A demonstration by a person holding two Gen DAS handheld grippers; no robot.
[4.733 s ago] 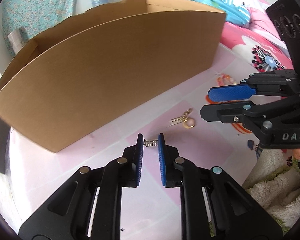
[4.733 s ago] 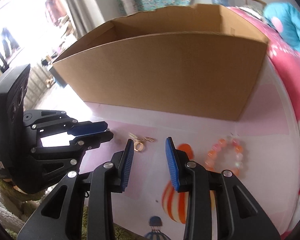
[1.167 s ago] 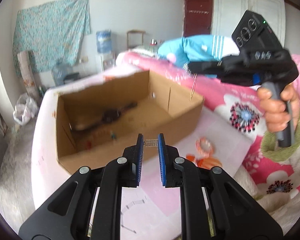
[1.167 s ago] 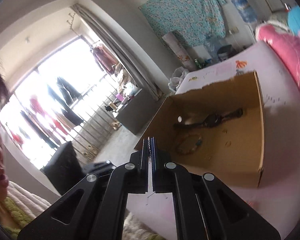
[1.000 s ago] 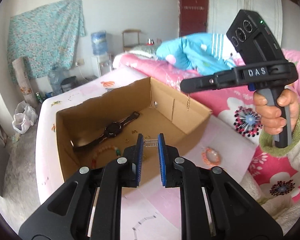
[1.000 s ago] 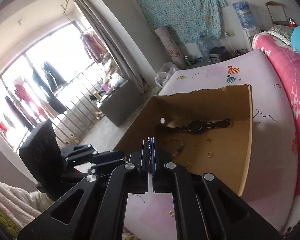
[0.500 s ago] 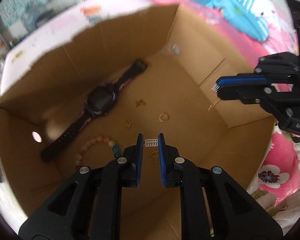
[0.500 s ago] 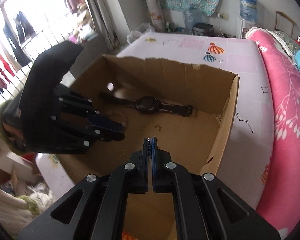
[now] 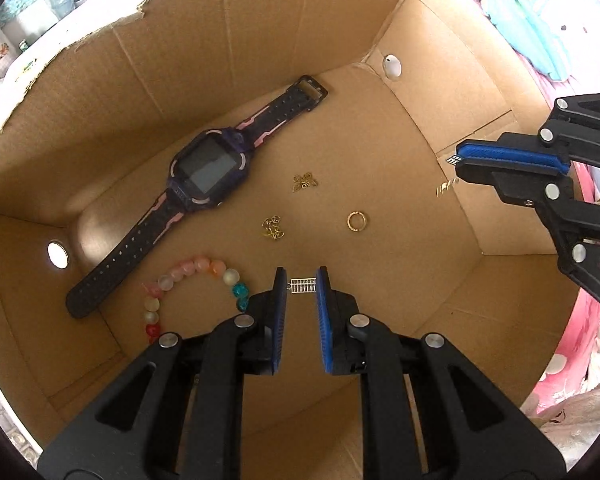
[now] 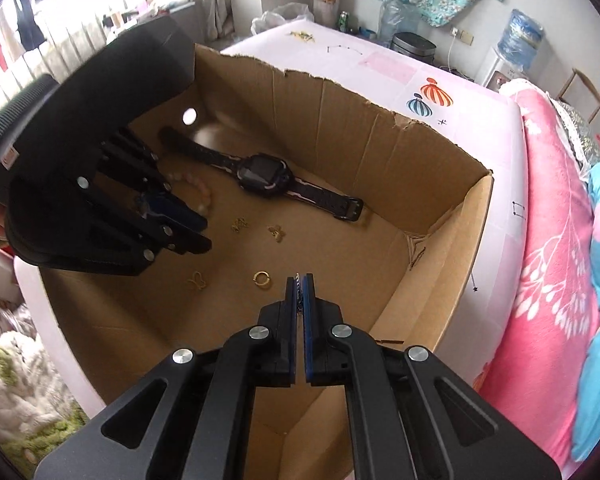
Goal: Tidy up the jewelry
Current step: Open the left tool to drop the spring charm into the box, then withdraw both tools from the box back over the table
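Both grippers hang over an open cardboard box [image 9: 440, 92]. My left gripper [image 9: 302, 286] is shut on a small silver bar earring [image 9: 303, 285] held across its tips, low above the box floor. My right gripper [image 10: 299, 280] is shut on a thin gold and silver earring [image 9: 446, 189] that dangles from its tips near the box's right wall. On the box floor lie a dark watch [image 9: 208, 174], a bead bracelet [image 9: 188, 276], a gold ring [image 9: 357, 221], a butterfly charm [image 9: 305, 182] and a gold chain piece [image 9: 273, 228].
The box [image 10: 440, 208] stands on a pale pink sheet with balloon prints [image 10: 428, 100]. A pink flowered blanket [image 10: 552, 264] lies to the right. A fluffy white and green throw [image 10: 16, 396] lies at the left.
Both grippers have dropped lower into the box with their earrings still held. The box floor and its jewelry look closer in both views.
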